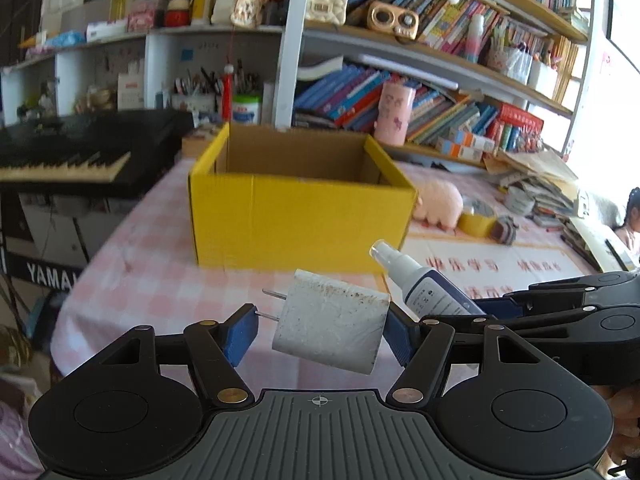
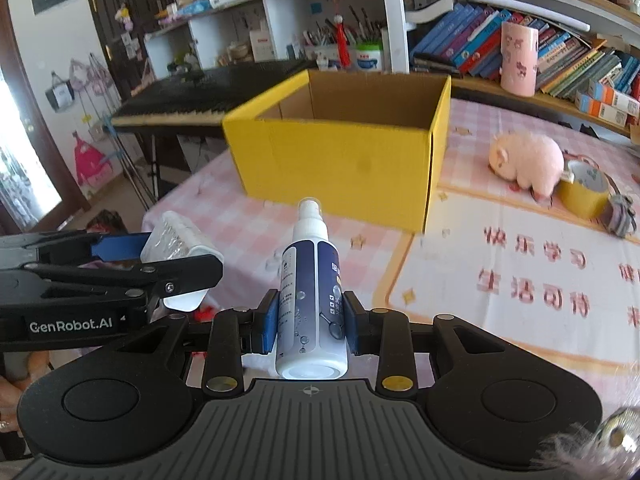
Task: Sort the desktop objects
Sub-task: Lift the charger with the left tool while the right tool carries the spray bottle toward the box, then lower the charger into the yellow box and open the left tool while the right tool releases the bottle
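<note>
My left gripper (image 1: 320,332) is shut on a scuffed white charger plug (image 1: 332,320): its two metal prongs point at the left blue pad and its body rests against the right pad. My right gripper (image 2: 310,320) is shut on a white-and-navy spray bottle (image 2: 310,280), nozzle pointing forward. Both are held above the pink checked tablecloth, just short of an open yellow cardboard box (image 1: 300,220) (image 2: 340,160). In the left wrist view the right gripper (image 1: 480,308) and the bottle (image 1: 424,288) show on the right. In the right wrist view the left gripper (image 2: 168,256) and the plug (image 2: 176,240) show on the left.
A pink plush pig (image 2: 528,160), a roll of yellow tape (image 2: 584,192) and a small grey toy (image 2: 620,212) lie right of the box. A black keyboard piano (image 1: 80,148) stands off the table's left edge. Shelves of books and a pink cup (image 2: 518,60) are behind.
</note>
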Available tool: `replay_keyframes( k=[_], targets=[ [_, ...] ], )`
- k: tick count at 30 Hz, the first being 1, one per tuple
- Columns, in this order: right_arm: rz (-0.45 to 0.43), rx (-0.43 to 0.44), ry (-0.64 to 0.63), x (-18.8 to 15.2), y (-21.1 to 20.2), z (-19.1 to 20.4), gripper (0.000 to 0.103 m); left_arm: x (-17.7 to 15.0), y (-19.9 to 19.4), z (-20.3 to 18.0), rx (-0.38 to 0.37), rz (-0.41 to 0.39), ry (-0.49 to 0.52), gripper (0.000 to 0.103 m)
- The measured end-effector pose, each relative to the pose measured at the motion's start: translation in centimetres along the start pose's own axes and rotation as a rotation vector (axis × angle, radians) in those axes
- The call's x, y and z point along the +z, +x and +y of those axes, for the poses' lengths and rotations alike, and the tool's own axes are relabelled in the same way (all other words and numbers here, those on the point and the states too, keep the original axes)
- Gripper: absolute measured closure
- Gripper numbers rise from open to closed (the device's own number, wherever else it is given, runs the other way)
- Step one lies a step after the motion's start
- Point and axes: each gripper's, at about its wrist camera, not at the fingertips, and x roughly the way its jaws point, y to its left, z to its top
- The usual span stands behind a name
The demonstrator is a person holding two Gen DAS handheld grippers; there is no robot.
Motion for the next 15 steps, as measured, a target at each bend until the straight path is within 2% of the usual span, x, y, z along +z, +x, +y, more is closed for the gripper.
replay_keyframes(
  k=[9,15],
  targets=[
    [-0.078,0.048,-0.035,6.3,1.2,-2.6,0.073,5.8,2.8,0.4,0.021,-0.101,0.015,0.036],
    [-0.120,0.069,-0.116,11.1,2.9,-4.2,0.073,8.7,5.4,0.7,0.035,-0.121,0.027,0.035]
  ],
)
